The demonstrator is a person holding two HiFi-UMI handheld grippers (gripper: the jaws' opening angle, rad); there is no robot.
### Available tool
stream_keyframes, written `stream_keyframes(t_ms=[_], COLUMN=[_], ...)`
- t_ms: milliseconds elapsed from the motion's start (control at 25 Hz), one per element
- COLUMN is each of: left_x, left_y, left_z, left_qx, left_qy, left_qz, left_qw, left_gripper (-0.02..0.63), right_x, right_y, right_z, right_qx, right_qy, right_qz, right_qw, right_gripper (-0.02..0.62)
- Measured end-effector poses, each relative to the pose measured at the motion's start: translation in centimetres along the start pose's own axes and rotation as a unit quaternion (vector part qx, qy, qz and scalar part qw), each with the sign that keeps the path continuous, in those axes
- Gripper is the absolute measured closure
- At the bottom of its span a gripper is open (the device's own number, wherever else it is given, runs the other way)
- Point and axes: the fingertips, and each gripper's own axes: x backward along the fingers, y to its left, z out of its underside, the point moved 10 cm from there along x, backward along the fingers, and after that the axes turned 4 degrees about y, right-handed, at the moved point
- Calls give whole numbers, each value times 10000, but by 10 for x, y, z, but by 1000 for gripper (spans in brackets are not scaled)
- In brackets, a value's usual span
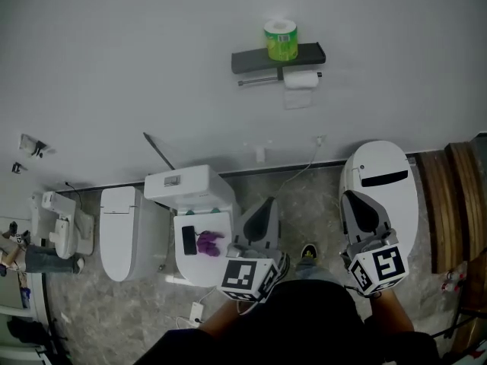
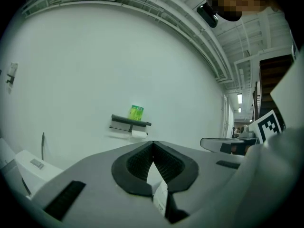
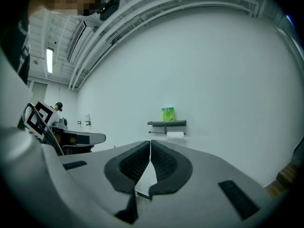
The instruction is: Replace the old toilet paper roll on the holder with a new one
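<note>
old roll: white and soft-looking. It sits on the thin metal bar under the shelf, with a loose sheet hanging down the wall, well away from both grippers.
new roll: a short cylinder in shiny green wrap, standing upright on the shelf just above the old roll.
shelf: a flat dark slab fixed to the plain white wall.
left gripper: smooth grey plastic. Its ribbed black fingers are pressed together at the tips with nothing in them.
right gripper: same build, and its fingers are closed too, gripping nothing.
head view only: glossy white toilets on a marbled grey floor. The nearest lid has a black phone and a purple lump on it, and there are wood slats at the right.
gripper views only: ceiling pipes and strip lights, plus the other gripper's marker cube off to the side.
</note>
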Motion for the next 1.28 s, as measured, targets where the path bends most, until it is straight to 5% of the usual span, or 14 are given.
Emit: stream_keyframes(t_ms=[560,1280], left_x=[-92,-180], left_y=[-5,55], left_z=[-13,-26], left_qx=[-124,-9], left_qy=[190,337], left_qz=[-362,-45], left_qw=[9991,9994], left_gripper=[583,583], right_x=[-67,-149], right_y=[-79,-107], right_z=[-6,-16], right_qx=[313,661], right_qy=[227,489], right_qz=[-599,-333], right_qw=[9975,9961], right_gripper=[575,575])
